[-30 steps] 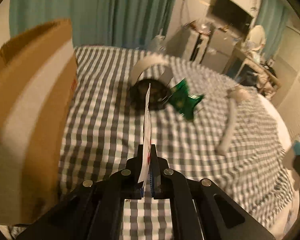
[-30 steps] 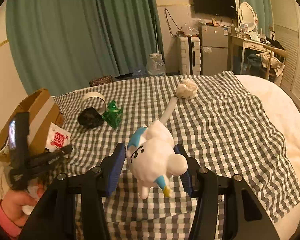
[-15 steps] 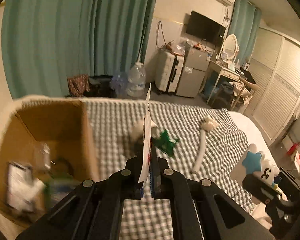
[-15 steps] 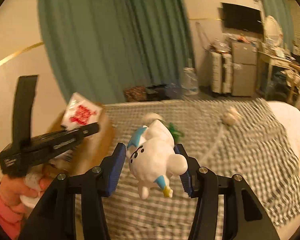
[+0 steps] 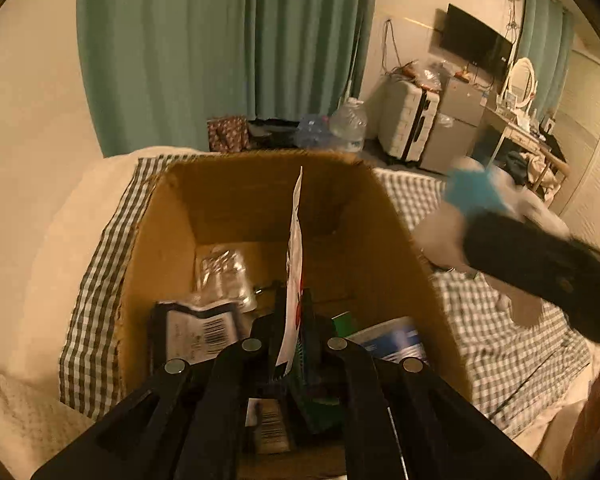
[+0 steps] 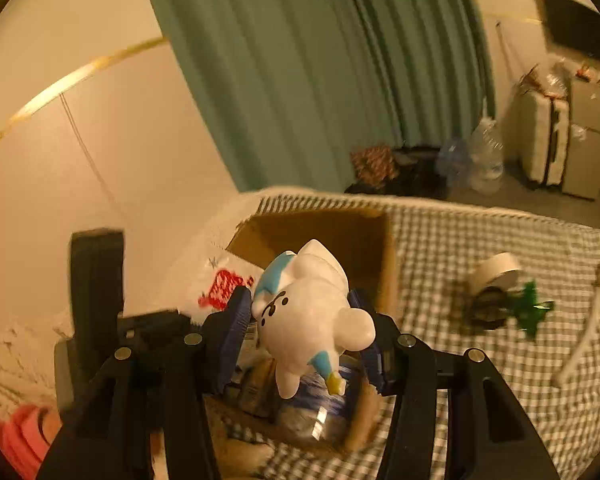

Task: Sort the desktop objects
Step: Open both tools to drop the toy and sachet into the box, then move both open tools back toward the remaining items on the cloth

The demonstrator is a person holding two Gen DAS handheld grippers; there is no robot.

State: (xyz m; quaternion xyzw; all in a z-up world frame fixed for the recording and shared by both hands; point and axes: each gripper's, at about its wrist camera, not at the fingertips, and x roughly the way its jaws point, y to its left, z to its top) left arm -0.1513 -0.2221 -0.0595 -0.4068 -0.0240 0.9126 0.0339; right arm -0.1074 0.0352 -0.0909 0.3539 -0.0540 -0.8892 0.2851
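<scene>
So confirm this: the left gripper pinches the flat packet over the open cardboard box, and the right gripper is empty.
Not quite. The right gripper is not empty: its fingers hold the white toy figure, as the right wrist view shows. The left gripper does pinch the flat packet over the open cardboard box.

Both wrist views close above the cardboard box point(image 5: 260, 200) — left straight down in, right from beside, sharing it

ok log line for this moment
left gripper: shut on packet | right gripper: shut on white figurine | both over cardboard box
</scene>
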